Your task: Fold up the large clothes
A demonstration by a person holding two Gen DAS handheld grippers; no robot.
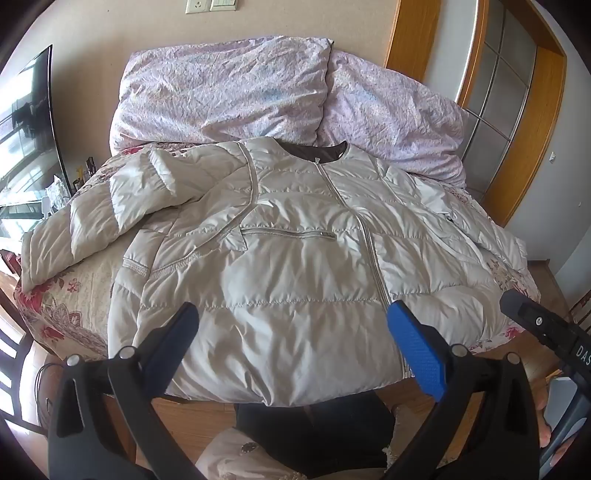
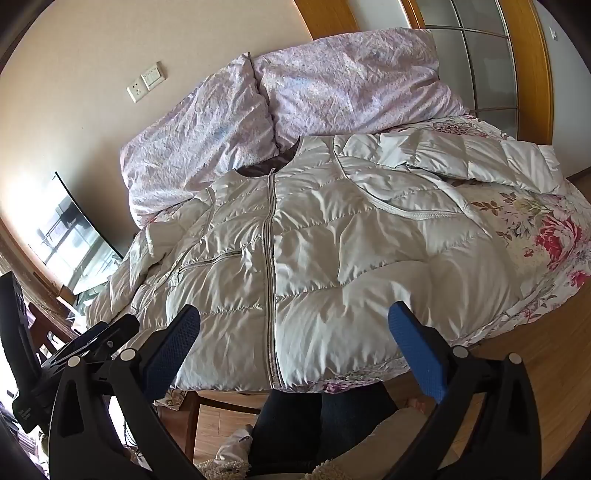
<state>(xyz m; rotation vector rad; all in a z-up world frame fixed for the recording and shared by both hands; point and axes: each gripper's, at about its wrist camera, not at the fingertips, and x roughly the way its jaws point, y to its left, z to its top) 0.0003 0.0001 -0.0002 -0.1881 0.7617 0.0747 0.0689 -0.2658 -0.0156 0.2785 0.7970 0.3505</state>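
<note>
jacket (image 1: 295,266) flat ahead of both tongs, hem nearest, zip running away | left tongs (image 1: 299,343) released | right tongs (image 2: 295,343) released — neither touching

walls beige (image 1: 110,33) | floor wood (image 2: 535,354) | bed floral-covered (image 2: 546,229) | television (image 1: 26,122) reflecting daylight

- Cream quilted puffer jacket (image 1: 280,266): glossy, smooth synthetic cloth, stitched seams.
- Lilac crinkled cotton-like duvet (image 1: 221,88): matt.
- Floral bedspread (image 2: 535,229): matt cloth.
- Wooden plank floor (image 2: 535,354): smooth.
</note>
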